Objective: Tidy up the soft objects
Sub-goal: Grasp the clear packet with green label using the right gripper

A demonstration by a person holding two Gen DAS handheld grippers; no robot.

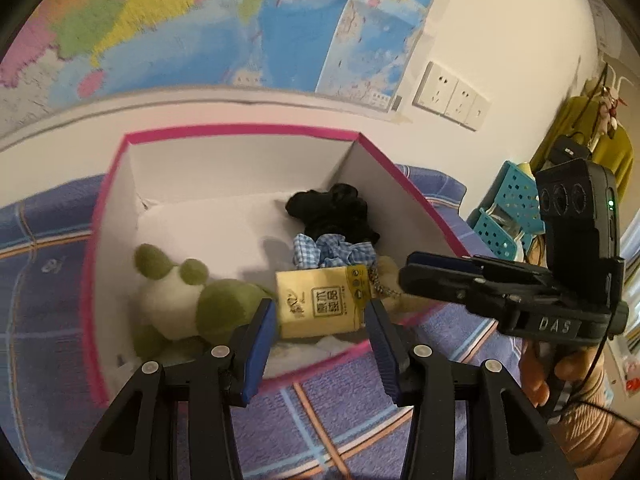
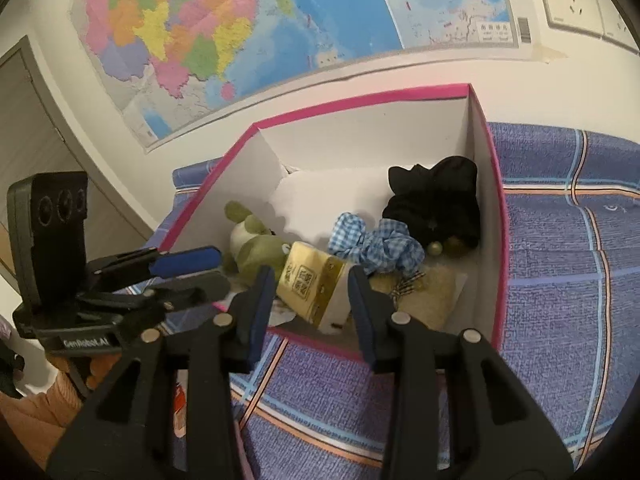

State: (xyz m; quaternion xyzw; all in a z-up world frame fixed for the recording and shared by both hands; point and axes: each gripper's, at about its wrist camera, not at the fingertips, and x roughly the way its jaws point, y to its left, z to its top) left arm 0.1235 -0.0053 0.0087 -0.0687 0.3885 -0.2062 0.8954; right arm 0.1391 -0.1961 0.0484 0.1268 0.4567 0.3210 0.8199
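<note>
A pink-rimmed white box (image 1: 240, 133) (image 2: 360, 103) stands on a blue plaid bedspread. Inside lie a green and white plush frog (image 1: 188, 300) (image 2: 256, 244), a black scrunchie (image 1: 332, 212) (image 2: 436, 204), a blue checked scrunchie (image 1: 328, 252) (image 2: 376, 246), a beige plush (image 2: 432, 292) and a gold tissue pack (image 1: 320, 304) (image 2: 310, 280). My left gripper (image 1: 322, 316) is open over the box's near edge, with the gold pack between its fingers but not clamped. My right gripper (image 2: 312, 284) is open, also just in front of the pack; it shows at the right of the left wrist view (image 1: 440, 268).
A map (image 1: 200, 20) (image 2: 240, 32) hangs on the wall behind the box. Wall sockets (image 1: 448, 94) are to its right. Blue perforated baskets (image 1: 508, 204) and hanging yellow clothes (image 1: 580, 136) stand at the far right. The bedspread (image 2: 568, 280) extends around the box.
</note>
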